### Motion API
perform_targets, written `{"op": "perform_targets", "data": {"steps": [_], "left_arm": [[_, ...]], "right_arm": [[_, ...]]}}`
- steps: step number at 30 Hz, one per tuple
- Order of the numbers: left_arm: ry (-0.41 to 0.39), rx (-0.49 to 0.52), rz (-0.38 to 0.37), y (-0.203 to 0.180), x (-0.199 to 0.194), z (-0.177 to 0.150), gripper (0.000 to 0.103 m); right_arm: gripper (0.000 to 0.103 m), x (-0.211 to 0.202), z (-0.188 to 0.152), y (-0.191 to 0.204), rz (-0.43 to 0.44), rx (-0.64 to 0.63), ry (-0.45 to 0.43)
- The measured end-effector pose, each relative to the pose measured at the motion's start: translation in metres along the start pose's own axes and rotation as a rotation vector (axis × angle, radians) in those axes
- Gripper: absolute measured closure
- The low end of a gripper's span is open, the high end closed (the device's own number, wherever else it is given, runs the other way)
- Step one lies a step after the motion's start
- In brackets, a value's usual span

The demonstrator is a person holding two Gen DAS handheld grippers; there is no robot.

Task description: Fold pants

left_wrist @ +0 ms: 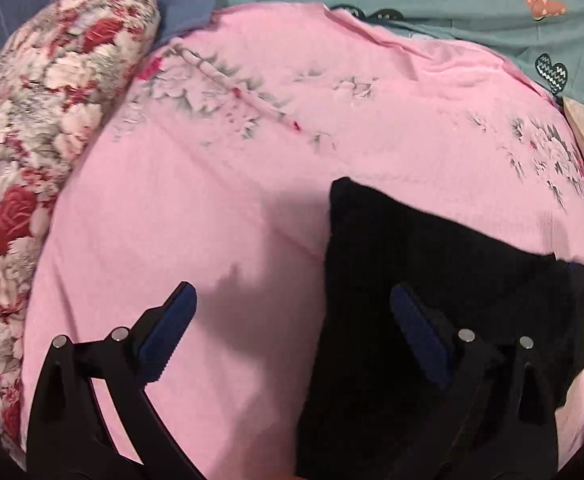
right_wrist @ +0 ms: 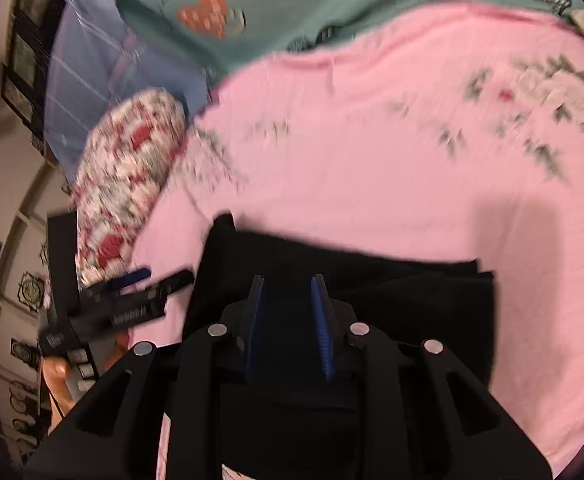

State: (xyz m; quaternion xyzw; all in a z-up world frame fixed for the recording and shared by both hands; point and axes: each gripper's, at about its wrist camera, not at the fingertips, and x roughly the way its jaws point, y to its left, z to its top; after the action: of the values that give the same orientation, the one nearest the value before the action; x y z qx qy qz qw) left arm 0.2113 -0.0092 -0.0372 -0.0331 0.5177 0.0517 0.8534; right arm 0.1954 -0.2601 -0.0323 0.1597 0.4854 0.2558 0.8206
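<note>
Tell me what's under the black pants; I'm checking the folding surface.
The black pants lie on a pink floral sheet, which shows all around them. Whatever sits directly beneath the folded fabric is covered.

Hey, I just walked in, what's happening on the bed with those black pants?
A person is folding black pants on a pink floral sheet, holding a gripping tool in each hand. The pants lie as a compact folded bundle. The left tool is wide open, one finger over the sheet and one over the pants. The right tool hovers over the bundle with a narrow gap between its fingers, and no cloth is visibly pinched. A rose-print pillow lies alongside.
</note>
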Motion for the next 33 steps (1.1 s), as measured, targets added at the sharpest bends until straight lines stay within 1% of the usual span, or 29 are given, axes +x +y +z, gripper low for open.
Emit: {"op": "perform_targets", "data": {"steps": [2, 3, 4, 5, 6, 7, 8, 9, 10, 11, 12, 14, 15, 16, 17, 19, 21, 22, 23, 24, 25, 26, 27, 28, 29, 30, 31, 32, 33], "left_arm": [[0.061, -0.003, -0.058, -0.007, 0.019, 0.005, 0.004], [0.090, 0.009, -0.065, -0.011, 0.030, 0.007, 0.004], [0.119, 0.021, 0.017, -0.012, 0.048, 0.010, 0.002], [0.128, -0.002, 0.040, -0.007, 0.058, 0.012, 0.002], [0.137, -0.043, 0.011, 0.001, 0.062, 0.013, 0.002], [0.166, -0.127, -0.018, 0.014, 0.064, 0.016, 0.002], [0.166, -0.163, 0.001, 0.019, 0.062, 0.017, 0.002], [0.154, -0.179, 0.022, 0.021, 0.057, 0.019, 0.002], [0.126, -0.184, 0.039, 0.022, 0.049, 0.018, 0.002], [0.101, -0.181, 0.038, 0.022, 0.041, 0.016, 0.002], [0.092, -0.177, 0.023, 0.022, 0.035, 0.013, 0.002], [0.091, -0.172, -0.042, 0.023, 0.021, -0.001, 0.002], [0.086, -0.166, -0.065, 0.023, 0.015, -0.009, 0.002], [0.085, -0.146, -0.089, 0.021, 0.008, -0.021, 0.002], [0.084, -0.131, -0.109, 0.018, 0.004, -0.032, 0.002], [0.096, -0.091, -0.128, 0.012, 0.001, -0.052, 0.002], [0.109, -0.074, -0.064, 0.016, 0.006, -0.067, 0.002], [0.109, -0.067, -0.003, 0.021, 0.009, -0.073, 0.002], [0.112, -0.073, 0.031, 0.026, 0.009, -0.077, 0.002], [0.119, -0.091, 0.039, 0.030, 0.007, -0.079, 0.002], [0.120, -0.119, 0.010, 0.035, 0.000, -0.079, 0.002], [0.109, -0.125, -0.018, 0.036, -0.008, -0.080, 0.002], [0.097, -0.112, -0.053, 0.031, -0.016, -0.081, 0.002], [0.105, -0.095, -0.077, 0.024, -0.019, -0.084, 0.002], [0.123, -0.073, -0.112, 0.016, -0.020, -0.088, 0.002], [0.137, -0.053, -0.133, 0.010, -0.018, -0.091, 0.002], [0.146, -0.014, -0.124, 0.001, -0.014, -0.097, 0.002], [0.127, 0.017, -0.084, -0.003, -0.010, -0.101, 0.002], [0.111, 0.030, -0.083, -0.004, -0.008, -0.102, 0.002]], "right_arm": [[0.077, 0.017, -0.002, -0.008, -0.058, -0.003, 0.066], [0.078, 0.021, -0.004, -0.017, -0.099, 0.004, 0.086], [0.084, 0.018, -0.007, -0.030, -0.162, 0.016, 0.075], [0.103, 0.009, -0.010, -0.043, -0.191, 0.025, 0.051], [0.103, -0.001, -0.013, -0.054, -0.199, 0.044, 0.038], [0.103, -0.015, -0.019, -0.065, -0.223, 0.072, 0.018], [0.103, -0.025, -0.023, -0.068, -0.239, 0.078, 0.000], [0.103, -0.035, -0.030, -0.065, -0.298, 0.068, -0.026], [0.095, -0.041, -0.035, -0.060, -0.330, 0.058, -0.047], [0.094, -0.049, -0.042, -0.055, -0.316, 0.046, -0.073], [0.092, -0.056, -0.052, -0.047, -0.216, 0.037, -0.092], [0.077, -0.061, -0.068, -0.038, -0.098, 0.023, -0.083], [0.072, -0.060, -0.077, -0.033, -0.046, 0.002, -0.057], [0.067, -0.050, -0.084, -0.025, 0.009, -0.013, -0.005], [0.067, -0.043, -0.091, -0.023, 0.030, -0.018, 0.040], [0.069, -0.031, -0.102, -0.030, -0.023, -0.018, 0.105], [0.075, -0.038, -0.104, -0.043, -0.023, 0.019, 0.103], [0.080, -0.046, -0.103, -0.049, -0.029, 0.039, 0.111], [0.082, -0.054, -0.102, -0.049, -0.065, 0.027, 0.105], [0.078, -0.063, -0.100, -0.044, -0.118, -0.007, 0.082], [0.059, -0.073, -0.098, -0.033, -0.236, -0.056, 0.042], [0.053, -0.080, -0.096, -0.024, -0.268, -0.084, -0.004], [0.049, -0.081, -0.095, -0.017, -0.199, -0.088, -0.020], [0.043, -0.077, -0.095, -0.012, -0.115, -0.084, -0.005], [0.041, -0.069, -0.095, -0.008, -0.060, -0.081, 0.019], [0.041, -0.058, -0.097, -0.005, -0.048, -0.082, 0.045], [0.041, -0.045, -0.099, -0.003, -0.103, -0.103, 0.071], [0.041, -0.035, -0.100, -0.005, -0.157, -0.124, 0.095], [0.041, -0.028, -0.100, -0.009, -0.168, -0.133, 0.113]]}}
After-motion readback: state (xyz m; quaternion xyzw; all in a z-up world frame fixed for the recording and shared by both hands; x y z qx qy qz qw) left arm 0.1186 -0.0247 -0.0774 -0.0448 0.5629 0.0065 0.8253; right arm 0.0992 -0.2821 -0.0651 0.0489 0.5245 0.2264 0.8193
